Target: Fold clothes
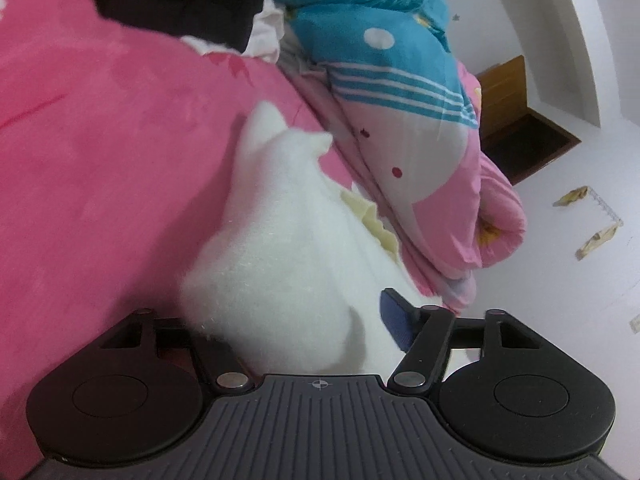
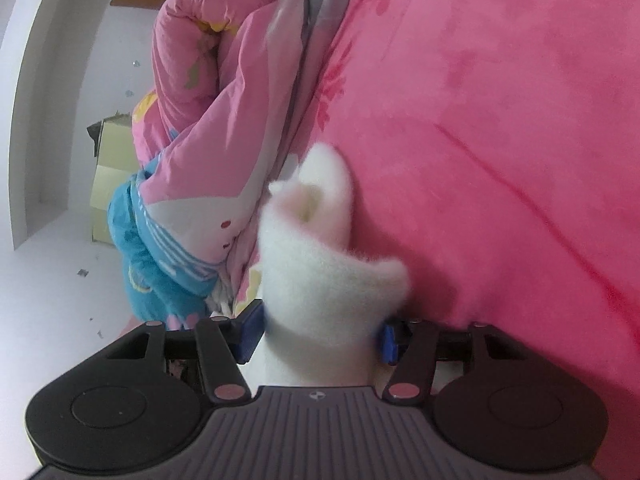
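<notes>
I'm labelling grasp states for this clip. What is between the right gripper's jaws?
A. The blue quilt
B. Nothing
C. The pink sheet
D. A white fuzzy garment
D: in the right wrist view the white fuzzy garment runs down between the blue pads of the right gripper, lying over the pink sheet.

Fluffy plain white garment [image 2: 320, 264] sits right between the blue pads [image 2: 250, 334]. Sheet [image 2: 500, 140] beyond it is hot pink with darker pink flowers. Left of the claw, the quilt [image 2: 208, 128] is pink and teal with white stripes and dots.
</notes>
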Motion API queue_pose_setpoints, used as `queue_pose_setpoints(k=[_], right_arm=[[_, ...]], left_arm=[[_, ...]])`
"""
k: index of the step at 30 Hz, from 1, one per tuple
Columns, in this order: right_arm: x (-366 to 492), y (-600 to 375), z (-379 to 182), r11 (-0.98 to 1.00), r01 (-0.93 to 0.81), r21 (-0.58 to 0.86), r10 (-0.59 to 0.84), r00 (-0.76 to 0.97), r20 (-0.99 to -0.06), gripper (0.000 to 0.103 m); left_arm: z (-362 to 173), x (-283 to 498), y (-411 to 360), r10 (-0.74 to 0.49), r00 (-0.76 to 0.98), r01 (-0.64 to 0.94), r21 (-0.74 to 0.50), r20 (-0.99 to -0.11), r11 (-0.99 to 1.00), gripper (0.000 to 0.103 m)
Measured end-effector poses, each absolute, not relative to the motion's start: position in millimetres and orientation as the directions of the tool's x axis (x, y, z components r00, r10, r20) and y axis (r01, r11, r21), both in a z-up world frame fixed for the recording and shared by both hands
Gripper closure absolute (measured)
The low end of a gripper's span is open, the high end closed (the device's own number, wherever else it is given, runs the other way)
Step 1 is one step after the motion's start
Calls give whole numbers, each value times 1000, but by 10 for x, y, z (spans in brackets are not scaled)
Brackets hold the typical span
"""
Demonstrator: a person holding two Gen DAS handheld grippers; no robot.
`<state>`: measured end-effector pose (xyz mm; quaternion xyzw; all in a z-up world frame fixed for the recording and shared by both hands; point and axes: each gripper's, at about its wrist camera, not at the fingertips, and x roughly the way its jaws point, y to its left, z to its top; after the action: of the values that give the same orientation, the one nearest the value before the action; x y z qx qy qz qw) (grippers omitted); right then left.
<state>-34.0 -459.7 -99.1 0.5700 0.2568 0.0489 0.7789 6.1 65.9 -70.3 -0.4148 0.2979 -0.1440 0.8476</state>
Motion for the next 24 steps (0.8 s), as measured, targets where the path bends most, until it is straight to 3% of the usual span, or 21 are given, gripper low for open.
queue_pose_setpoints(k=[4,6,12,20,24], right_arm=[[-230,-4515,-948,391,206,897,342,872,-350,52],[-215,-4469,-883,434,197,879,336,870,-361,63],[-389,-4455,-642,509,166,845,322,873,-365,80],[-995,-4581,-496,499,142,855,329,881,-339,90],[-1336,-4646,-510,507,146,849,337,874,-351,90]], left_arm=[[-704,113,588,-455,797,-4,-756,-398,654,73],[-663,81,569,-445,800,6,-736,-403,677,83],[-485,-87,533,-440,805,54,-689,-398,722,90],[-291,-652,517,-518,740,139,-656,-429,742,92],[-315,-974,540,-547,702,147,-659,-456,737,92]])
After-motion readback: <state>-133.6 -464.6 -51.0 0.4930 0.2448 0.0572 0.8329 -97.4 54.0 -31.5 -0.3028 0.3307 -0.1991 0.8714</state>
